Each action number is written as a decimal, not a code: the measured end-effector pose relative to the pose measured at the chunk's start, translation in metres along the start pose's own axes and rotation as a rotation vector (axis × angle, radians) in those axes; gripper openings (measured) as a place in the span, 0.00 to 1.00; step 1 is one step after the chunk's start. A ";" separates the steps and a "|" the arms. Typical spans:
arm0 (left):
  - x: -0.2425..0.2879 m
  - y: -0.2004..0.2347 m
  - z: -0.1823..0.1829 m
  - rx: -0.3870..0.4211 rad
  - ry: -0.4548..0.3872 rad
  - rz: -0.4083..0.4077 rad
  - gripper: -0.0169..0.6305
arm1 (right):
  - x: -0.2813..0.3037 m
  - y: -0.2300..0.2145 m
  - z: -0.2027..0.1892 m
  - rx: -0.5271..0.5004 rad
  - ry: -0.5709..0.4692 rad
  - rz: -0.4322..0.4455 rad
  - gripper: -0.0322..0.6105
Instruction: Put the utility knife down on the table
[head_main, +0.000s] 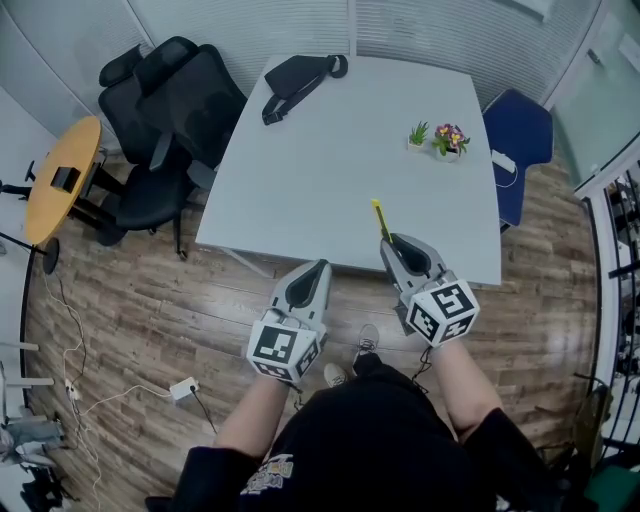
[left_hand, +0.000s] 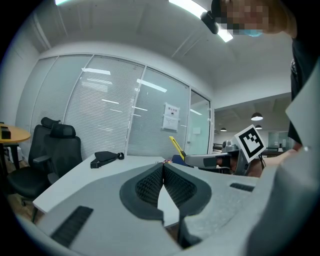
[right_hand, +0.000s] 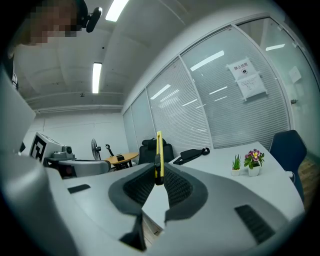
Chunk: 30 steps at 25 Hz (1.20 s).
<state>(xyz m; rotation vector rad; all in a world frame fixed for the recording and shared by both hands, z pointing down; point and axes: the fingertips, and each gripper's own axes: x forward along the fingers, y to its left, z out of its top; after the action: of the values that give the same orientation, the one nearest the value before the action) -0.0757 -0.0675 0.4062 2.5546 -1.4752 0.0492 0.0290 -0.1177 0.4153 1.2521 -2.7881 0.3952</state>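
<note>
Over the near edge of the pale grey rectangular worktop (head_main: 330, 150), closer to its right corner, the right gripper (head_main: 392, 240) has its jaws clamped on a slim yellow utility knife (head_main: 380, 218). The right gripper view shows it pretty clearly. The ribbed black pads pinch the knife's lower end right at the tips, and the rest of it sticks straight out past them. From the left gripper view the knife is tilted upward in the air, so it's up off the worktop and not touching it.

The left gripper (head_main: 322, 265) is just beside the right one. It sits off the near edge of the worktop, over the wood plank floor (head_main: 130, 300). Its jaws are closed all the way, pads meeting at the tips, with nothing between them.

Other stuff around:
- A black fabric bag with a strap (head_main: 295, 80) lies at the far edge, near the far left corner.
- Two small potted plants (head_main: 440, 138), one green and one with flowers, sit side by side near the far right corner.
- A blue chair (head_main: 518, 140) stands at the worktop's right edge.
- Black office chairs (head_main: 170, 110) stand off the left edge.
- A round wooden side table (head_main: 62, 175) is further left.
</note>
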 end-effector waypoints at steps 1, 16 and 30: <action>0.007 0.001 0.001 0.003 0.002 0.001 0.03 | 0.004 -0.006 0.002 0.001 0.000 0.002 0.14; 0.093 0.002 0.008 0.011 -0.006 0.025 0.03 | 0.044 -0.084 0.019 0.003 -0.005 0.039 0.14; 0.135 0.019 0.007 0.029 0.034 -0.046 0.03 | 0.084 -0.124 0.012 0.018 0.019 -0.013 0.14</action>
<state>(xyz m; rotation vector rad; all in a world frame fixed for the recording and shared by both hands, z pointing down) -0.0250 -0.1932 0.4192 2.5960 -1.4137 0.1084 0.0651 -0.2608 0.4428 1.2624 -2.7657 0.4305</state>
